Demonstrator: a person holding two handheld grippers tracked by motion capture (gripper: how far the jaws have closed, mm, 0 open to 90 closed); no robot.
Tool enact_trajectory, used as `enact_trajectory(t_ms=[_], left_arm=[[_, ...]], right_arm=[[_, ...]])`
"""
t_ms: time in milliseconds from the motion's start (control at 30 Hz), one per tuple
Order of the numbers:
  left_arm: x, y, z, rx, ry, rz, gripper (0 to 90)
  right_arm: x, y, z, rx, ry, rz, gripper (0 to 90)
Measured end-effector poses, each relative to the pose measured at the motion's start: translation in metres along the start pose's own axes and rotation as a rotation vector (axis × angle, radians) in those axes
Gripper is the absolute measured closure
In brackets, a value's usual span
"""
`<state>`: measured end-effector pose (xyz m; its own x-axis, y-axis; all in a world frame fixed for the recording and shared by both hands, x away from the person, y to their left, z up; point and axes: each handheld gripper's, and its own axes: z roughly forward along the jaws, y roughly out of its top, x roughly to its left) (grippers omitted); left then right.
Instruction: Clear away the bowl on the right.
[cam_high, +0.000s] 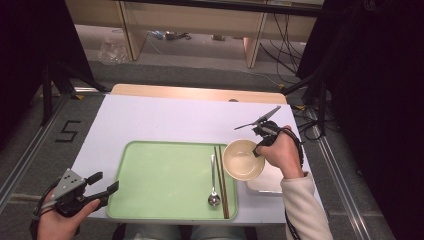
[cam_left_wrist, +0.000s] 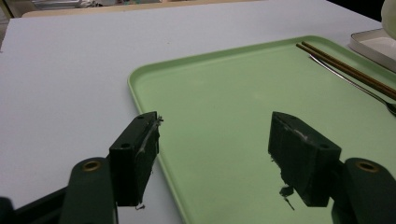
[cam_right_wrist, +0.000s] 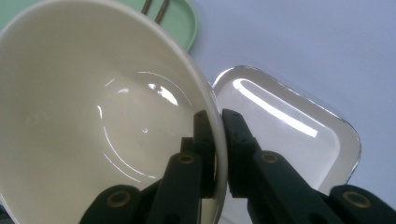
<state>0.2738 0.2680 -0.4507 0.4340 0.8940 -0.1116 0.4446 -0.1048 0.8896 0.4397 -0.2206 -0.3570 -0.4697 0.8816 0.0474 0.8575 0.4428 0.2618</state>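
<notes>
In the right claw, a glossy round cream bowl.

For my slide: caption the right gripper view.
Right gripper pinches the cream bowl's rim, a white dish below it.

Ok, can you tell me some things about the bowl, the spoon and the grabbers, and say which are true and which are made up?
1. The right gripper pinches the rim of the bowl. True.
2. The bowl has soup in it. False: it is empty.
3. The spoon lies on the green tray, beside the chopsticks. True.
4. The left gripper holds the spoon. False: its jaws are open with nothing between them, at the tray's near-left edge.
5. A shallow white dish sits beside the tray. True.
</notes>
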Motion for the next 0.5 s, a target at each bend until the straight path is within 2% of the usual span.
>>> enact_trajectory(t_ms=[33, 67, 167, 200, 233, 400, 500], left_arm=[[0.000, 0.000, 0.000, 0.001, 0.000, 0.001, 33.3], [0.000, 0.000, 0.000, 0.001, -0.001, 0.001, 33.3], [0.000, 0.000, 0.000, 0.001, 0.000, 0.001, 33.3], [0.000, 0.000, 0.000, 0.001, 0.000, 0.001, 33.3], [0.000, 0.000, 0.000, 0.001, 0.000, 0.001, 33.3], [0.000, 0.000, 0.000, 0.000, 0.002, 0.000, 33.3], [0.000, 0.000, 0.000, 0.000, 0.002, 0.000, 33.3]], right_arm=[[0.002, 0.000, 0.000, -0.005, -0.021, -0.001, 85.4], [0.004, 0.001, 0.000, -0.001, -0.022, 0.012, 85.4], [0.004, 0.002, 0.002, 0.006, 0.003, -0.018, 85.4], [0.004, 0.003, 0.003, -0.009, -0.006, -0.037, 85.4], [0.007, 0.004, 0.003, 0.001, -0.006, 0.001, 85.4], [0.014, 0.007, 0.002, 0.001, -0.010, 0.011, 85.4], [0.015, 0.009, 0.002, -0.002, -0.007, -0.014, 85.4]])
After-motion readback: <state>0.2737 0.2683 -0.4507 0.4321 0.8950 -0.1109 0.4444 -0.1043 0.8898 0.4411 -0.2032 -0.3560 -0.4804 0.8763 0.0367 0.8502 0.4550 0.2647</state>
